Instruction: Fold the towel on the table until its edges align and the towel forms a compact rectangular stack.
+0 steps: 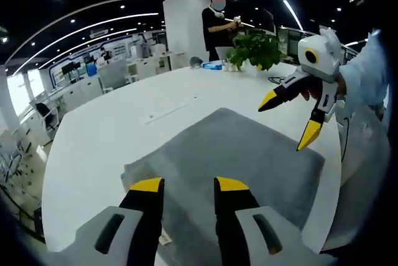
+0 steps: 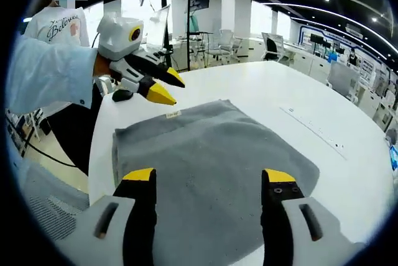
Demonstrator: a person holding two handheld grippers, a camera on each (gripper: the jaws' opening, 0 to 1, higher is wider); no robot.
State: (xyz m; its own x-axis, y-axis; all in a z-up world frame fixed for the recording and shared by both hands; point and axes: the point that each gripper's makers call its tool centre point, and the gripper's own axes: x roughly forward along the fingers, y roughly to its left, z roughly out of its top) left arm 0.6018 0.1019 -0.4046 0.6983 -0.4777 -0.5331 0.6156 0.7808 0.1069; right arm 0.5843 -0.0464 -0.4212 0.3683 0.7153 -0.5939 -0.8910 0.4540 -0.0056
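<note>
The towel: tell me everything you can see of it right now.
The towel is plain grey, terry-like cloth with a small label at one edge. It lies flat on the white table, roughly rectangular, possibly already doubled, with slightly uneven edges. It sits near the table's rim. The left gripper hovers open above one corner, and the right gripper hangs open over it. Neither visibly grips it.

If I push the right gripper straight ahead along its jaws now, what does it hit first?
Most likely the grey towel: the right gripper hangs open over it, angled down at the cloth, with nothing in between. The left gripper sits off to the side, near the towel's far corner, though depth is hard to judge.
</note>
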